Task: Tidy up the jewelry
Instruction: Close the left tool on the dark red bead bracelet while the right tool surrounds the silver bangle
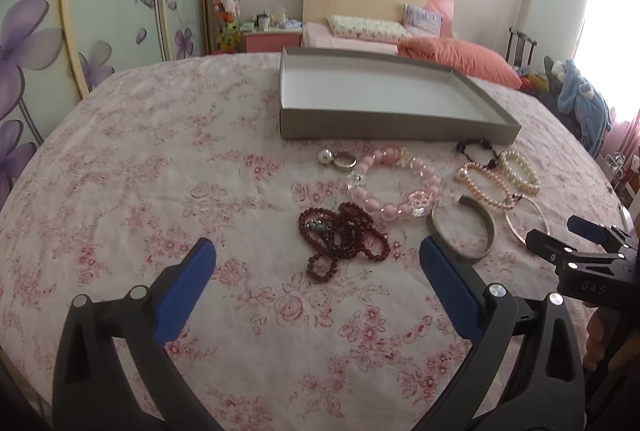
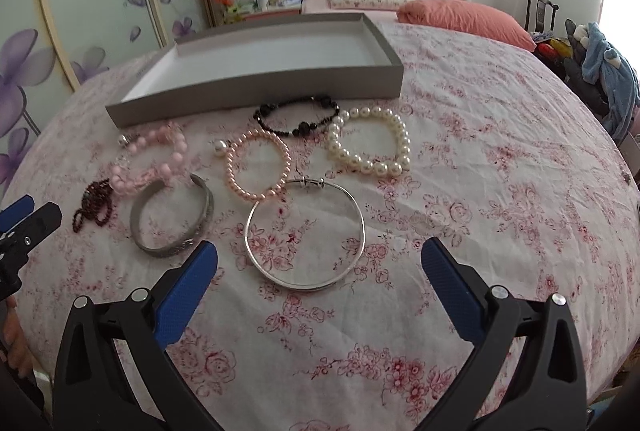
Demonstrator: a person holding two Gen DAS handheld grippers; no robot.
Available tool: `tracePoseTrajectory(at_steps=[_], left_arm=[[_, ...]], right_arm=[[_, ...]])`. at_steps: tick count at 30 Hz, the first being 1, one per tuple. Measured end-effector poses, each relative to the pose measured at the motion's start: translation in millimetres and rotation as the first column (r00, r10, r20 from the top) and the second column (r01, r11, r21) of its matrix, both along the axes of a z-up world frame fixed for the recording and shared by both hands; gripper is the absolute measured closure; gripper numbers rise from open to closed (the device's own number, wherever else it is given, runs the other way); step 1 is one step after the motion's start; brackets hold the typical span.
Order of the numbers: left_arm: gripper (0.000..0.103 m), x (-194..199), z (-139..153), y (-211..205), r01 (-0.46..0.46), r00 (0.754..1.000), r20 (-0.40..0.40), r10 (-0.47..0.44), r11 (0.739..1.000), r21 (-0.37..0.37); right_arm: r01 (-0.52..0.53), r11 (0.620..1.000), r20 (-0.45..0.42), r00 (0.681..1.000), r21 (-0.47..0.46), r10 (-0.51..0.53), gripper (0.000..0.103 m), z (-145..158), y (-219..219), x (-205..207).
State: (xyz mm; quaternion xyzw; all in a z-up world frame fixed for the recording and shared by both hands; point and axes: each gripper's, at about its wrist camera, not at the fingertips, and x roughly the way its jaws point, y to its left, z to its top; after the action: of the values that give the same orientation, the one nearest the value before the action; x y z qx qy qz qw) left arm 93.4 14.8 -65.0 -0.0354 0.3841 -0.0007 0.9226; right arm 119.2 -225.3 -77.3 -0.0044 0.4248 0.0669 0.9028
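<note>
An empty grey tray (image 1: 396,127) (image 2: 256,89) lies on the floral cloth. In front of it lie several bracelets: dark red beads (image 1: 344,237) (image 2: 94,205), large pink beads (image 1: 394,183) (image 2: 150,161), a grey cuff (image 1: 466,227) (image 2: 172,217), small pink pearls (image 1: 486,185) (image 2: 258,165), white pearls (image 1: 520,171) (image 2: 370,147), black beads (image 1: 478,149) (image 2: 298,119), a thin silver bangle (image 1: 528,219) (image 2: 306,231) and a ring with a pearl (image 1: 338,159). My left gripper (image 1: 318,259) is open just before the red beads. My right gripper (image 2: 320,261) is open just before the silver bangle.
The floral cloth (image 2: 480,191) covers a round table. A bed with pink pillows (image 1: 460,59) stands behind it. A wardrobe with purple flowers (image 1: 60,43) is at the left. A chair with blue clothing (image 2: 604,83) is at the right.
</note>
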Motion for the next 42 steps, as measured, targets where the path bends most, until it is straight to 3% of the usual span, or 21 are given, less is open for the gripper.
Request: tracePoseTrajectory(at_steps=[10, 17, 31, 39, 42], left_arm=[[0.004, 22, -15, 2, 0.005, 0.996, -0.089, -0.006, 1.000, -0.013], [0.004, 33, -20, 1, 0.000, 0.993, -0.118, -0.002, 1.000, -0.014], [0.005, 45, -24, -5, 0.008, 0.991, -0.135, -0.007, 1.000, 0.007], [0.020, 46, -26, -9, 0.011, 0.991, -0.136, -0.008, 1.000, 0.019], [0.022, 48, -26, -12, 0.017, 0.991, -0.135, -0.013, 1.000, 0.025]], right_arm=[[-0.021, 0.999, -0.038, 0.999, -0.044, 0.019, 0.012, -6, 14, 13], [-0.028, 0.999, -0.009, 1.000, -0.039, 0.027, 0.032, -3, 16, 15], [0.004, 0.999, -0.008, 1.000, -0.039, -0.004, 0.032, -1, -1, 14], [0.070, 0.997, -0.007, 0.997, -0.039, -0.071, 0.032, -2, -20, 17], [0.072, 0.997, -0.004, 0.997, -0.040, -0.072, 0.032, -3, -21, 18]])
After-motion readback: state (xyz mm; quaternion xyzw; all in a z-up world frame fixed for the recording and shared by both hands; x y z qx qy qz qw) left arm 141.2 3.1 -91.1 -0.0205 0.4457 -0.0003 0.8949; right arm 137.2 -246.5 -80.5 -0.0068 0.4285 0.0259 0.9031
